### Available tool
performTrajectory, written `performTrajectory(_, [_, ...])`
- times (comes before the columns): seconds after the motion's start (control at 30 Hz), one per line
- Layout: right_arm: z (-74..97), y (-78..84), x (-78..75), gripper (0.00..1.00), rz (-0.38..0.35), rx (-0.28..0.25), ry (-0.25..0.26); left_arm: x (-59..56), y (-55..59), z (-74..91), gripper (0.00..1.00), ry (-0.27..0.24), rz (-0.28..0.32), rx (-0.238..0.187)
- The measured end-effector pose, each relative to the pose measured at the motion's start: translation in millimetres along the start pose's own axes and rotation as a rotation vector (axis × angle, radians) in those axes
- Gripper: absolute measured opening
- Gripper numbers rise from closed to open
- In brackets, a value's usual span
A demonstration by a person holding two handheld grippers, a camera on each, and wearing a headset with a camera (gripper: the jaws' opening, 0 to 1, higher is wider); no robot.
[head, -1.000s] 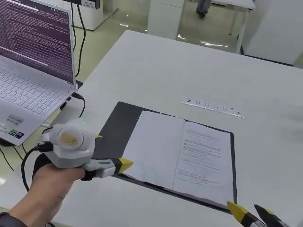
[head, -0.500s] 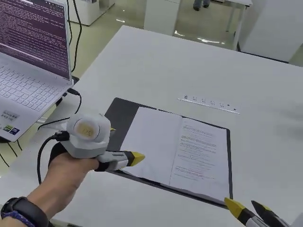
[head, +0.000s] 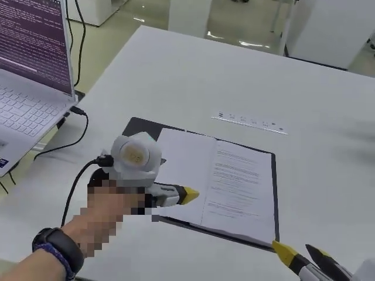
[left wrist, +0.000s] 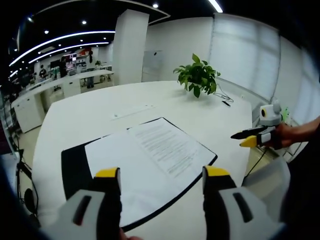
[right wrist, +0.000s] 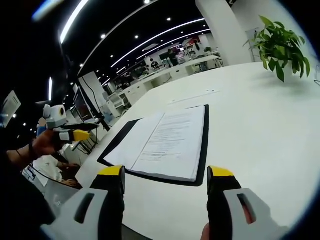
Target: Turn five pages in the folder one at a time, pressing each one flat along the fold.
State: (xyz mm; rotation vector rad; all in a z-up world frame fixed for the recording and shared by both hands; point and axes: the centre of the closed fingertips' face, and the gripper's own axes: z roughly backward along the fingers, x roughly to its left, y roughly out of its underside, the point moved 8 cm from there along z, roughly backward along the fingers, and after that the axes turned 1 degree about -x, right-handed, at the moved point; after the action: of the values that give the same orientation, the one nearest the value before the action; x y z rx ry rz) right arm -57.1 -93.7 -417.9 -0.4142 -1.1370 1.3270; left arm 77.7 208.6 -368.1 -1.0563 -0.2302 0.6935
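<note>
While the folder (head: 206, 175) lies open on the white tabletop (head: 193, 70), blank page on the left and printed page on the right, the left hand-held gripper (left wrist: 162, 172) is at its near left edge, jaws spread wide with nothing between them. The right hand-held gripper (right wrist: 166, 171) sits off the near right corner, likewise released and empty. A laptop (head: 29, 64) stands far left.

Left gripper (head: 187, 195) moved toward 3 o'clock, in over the folder (head: 139, 130).
Its yellow tip, seen earlier at the folder's near left edge, is now placed over the lower part of the blank left page (head: 183, 158); contact cannot be told.
</note>
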Motion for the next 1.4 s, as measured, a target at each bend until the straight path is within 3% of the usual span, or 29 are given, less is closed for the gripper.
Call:
performTrajectory(0.5, [4.3,-1.9,-7.7,0.66,-0.005,0.004,0.003,-27.1,2.4,-48.8,0.63,0.083,-0.035,0.041])
performTrajectory(0.87, [10.3,-2.3,-14.4,0.66,-0.022,-0.009,0.009,-55.0,7.5,-90.1,0.62,0.154,-0.075,0.082])
performTrajectory(1.13, [14.4,-2.0,-19.4,0.66,-0.028,-0.012,0.013,-70.1,6.1,-111.6,0.60,0.176,-0.080,0.075])
performTrajectory(1.4, [17.5,1.6,-23.5,0.66,-0.034,-0.006,0.015,-82.1,12.4,-130.6,0.58,0.181,-0.079,0.085])
